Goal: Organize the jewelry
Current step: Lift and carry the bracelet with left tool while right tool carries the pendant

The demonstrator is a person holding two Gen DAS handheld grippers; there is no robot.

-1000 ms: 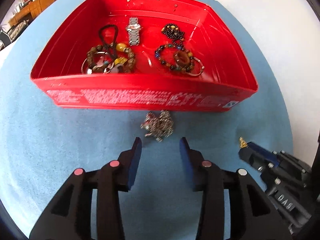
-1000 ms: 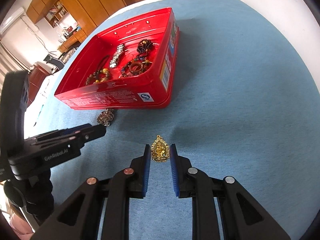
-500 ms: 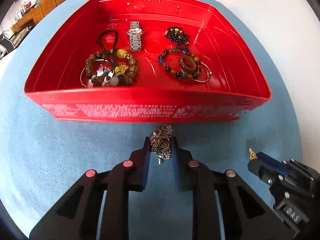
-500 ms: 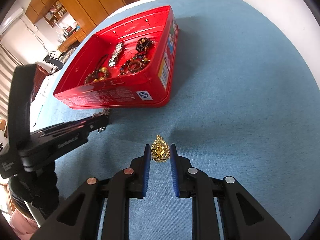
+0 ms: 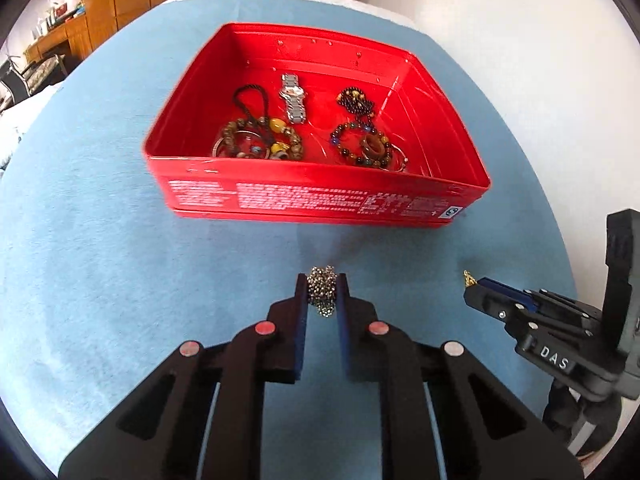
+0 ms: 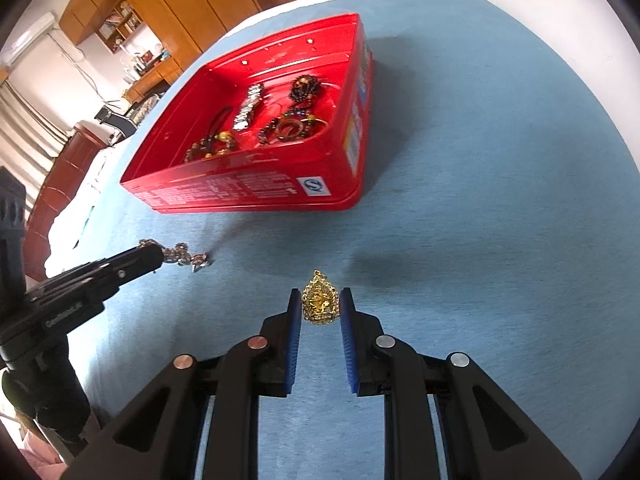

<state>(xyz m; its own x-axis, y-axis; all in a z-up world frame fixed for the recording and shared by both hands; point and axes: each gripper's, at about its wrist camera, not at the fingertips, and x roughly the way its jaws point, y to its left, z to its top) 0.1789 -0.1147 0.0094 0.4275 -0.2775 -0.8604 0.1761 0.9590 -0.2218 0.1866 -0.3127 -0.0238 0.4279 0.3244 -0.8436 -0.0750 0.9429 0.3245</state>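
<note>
Clamping down near the lower middle of the left wrist view, the left gripper (image 5: 322, 292) is squeezing a bunched silvery bead chain (image 5: 321, 294) between its nearly closed fingertips, and in the right wrist view a loose tail of that chain (image 6: 188, 257) is trailing from the tips at the left of the frame. The right gripper (image 6: 320, 306) is pinching a small gold filigree pendant (image 6: 319, 299) at the lower middle of its own view, jaws narrowed onto its edges. Both pieces are sitting above the blue cloth (image 5: 100, 240), short of the red tin (image 5: 316, 200) that is filling the upper middle of the left view. The likely trouble is lying in the chain: with only a clump being pinched, the slack part looks apt to be catching on the tin's near wall or sliding out of the grip on the way over. The pendant, being held by thin edges, could be twisting free. Inside the tin, a metal watch (image 5: 293, 98), dark and amber bead bracelets (image 5: 260, 140) and a brown ring (image 5: 374, 146) are already lying in loose groups, so a dropped chain could be tangling with them.
</note>
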